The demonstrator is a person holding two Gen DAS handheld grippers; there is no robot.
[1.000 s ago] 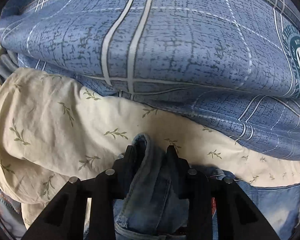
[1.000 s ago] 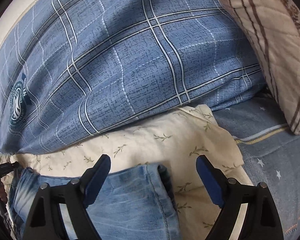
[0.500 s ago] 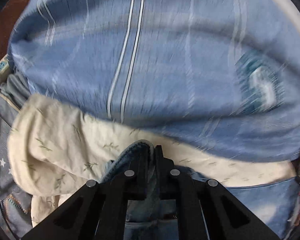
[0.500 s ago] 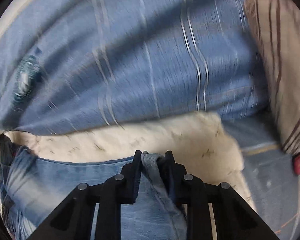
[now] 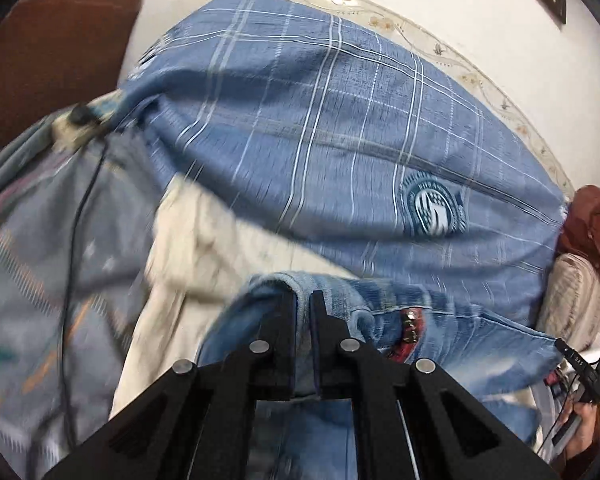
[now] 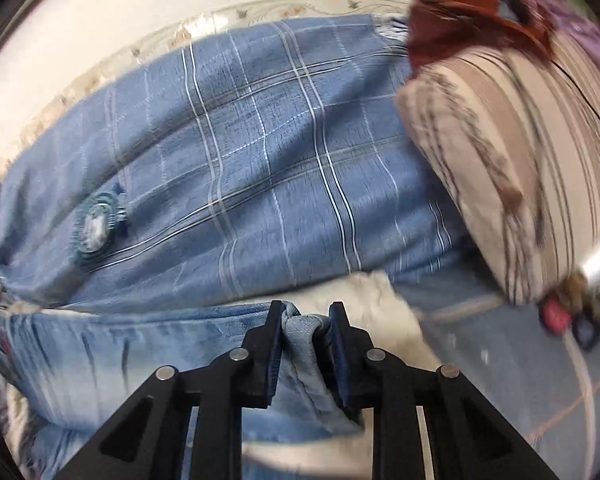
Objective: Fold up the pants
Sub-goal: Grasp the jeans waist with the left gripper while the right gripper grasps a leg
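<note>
The pants are light blue jeans point(image 5: 452, 344), lifted off the bed and stretched between both grippers. My left gripper point(image 5: 303, 300) is shut on a bunched edge of the jeans at their left end. My right gripper point(image 6: 305, 314) is shut on a fold of the jeans point(image 6: 140, 352) at their right end. The denim hangs below both grippers, and its lower part is hidden behind the black fingers point(image 5: 276, 344).
A big blue plaid pillow point(image 5: 340, 152) lies just behind the jeans, over a cream floral cloth point(image 5: 204, 248). A striped beige pillow point(image 6: 520, 168) sits at the right, a brown cushion point(image 5: 48, 52) at the left. A black cable point(image 5: 74, 240) runs over the bedsheet.
The right gripper went from open to shut on the jeans. Both grippers have lifted and tilted up, raising the jeans; the wall now shows above the blue pillow.
</note>
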